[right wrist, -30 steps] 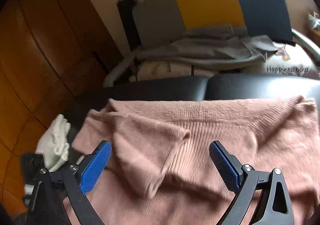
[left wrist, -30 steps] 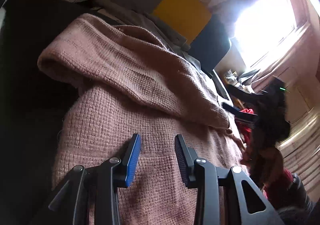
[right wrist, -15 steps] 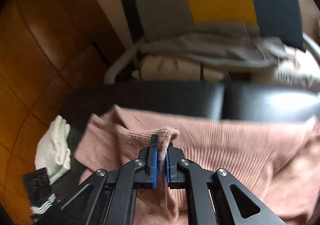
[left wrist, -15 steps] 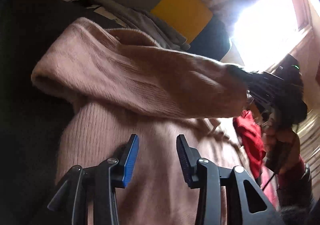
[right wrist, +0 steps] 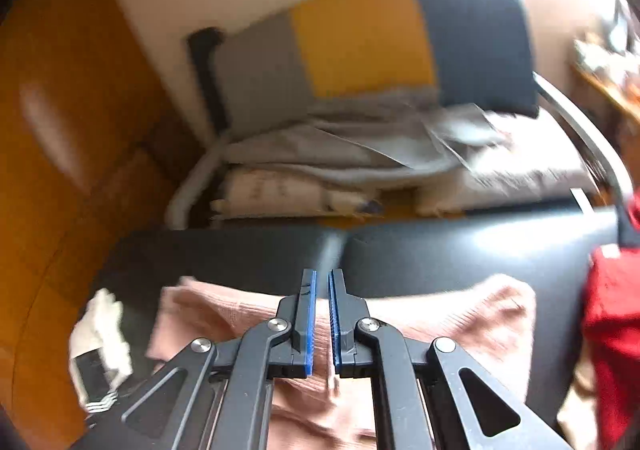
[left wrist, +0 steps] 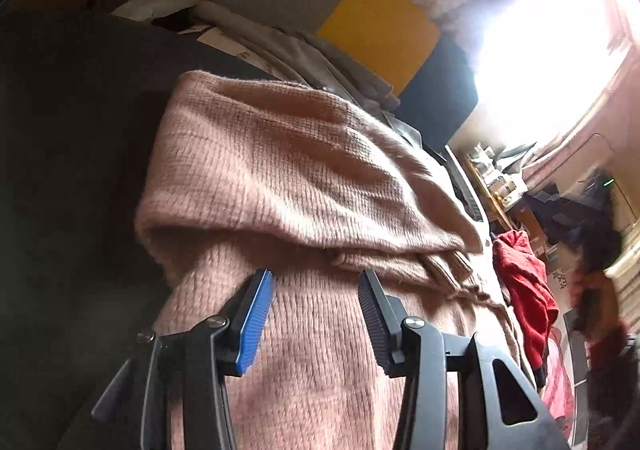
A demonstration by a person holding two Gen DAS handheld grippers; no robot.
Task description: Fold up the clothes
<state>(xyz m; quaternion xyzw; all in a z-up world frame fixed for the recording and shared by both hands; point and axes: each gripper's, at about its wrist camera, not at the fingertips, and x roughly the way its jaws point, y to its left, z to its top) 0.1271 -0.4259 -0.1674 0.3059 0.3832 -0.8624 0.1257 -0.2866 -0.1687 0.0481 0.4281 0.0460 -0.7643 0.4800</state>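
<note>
The right gripper [right wrist: 322, 324], which pinched the pink sweater [left wrist: 288, 186] a moment ago, is now closed on nothing, the sleeve folded across the sweater on the black sofa seat [right wrist: 460, 250], while the left gripper [left wrist: 316, 314], half open and widening, holds nothing.

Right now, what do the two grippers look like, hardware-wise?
Both match: the left gripper and right gripper have black linkage arms with silver pivot screws and triangular cutouts. The finger pads are ribbed, blue on the faces that show. No cables or markings visible.

A lived-in home: a black leather sofa [right wrist: 460, 254], a grey, yellow and navy cushion [right wrist: 360, 38], piled laundry [right wrist: 340, 146], a bright curtained window [left wrist: 540, 62] at upper right.
</note>
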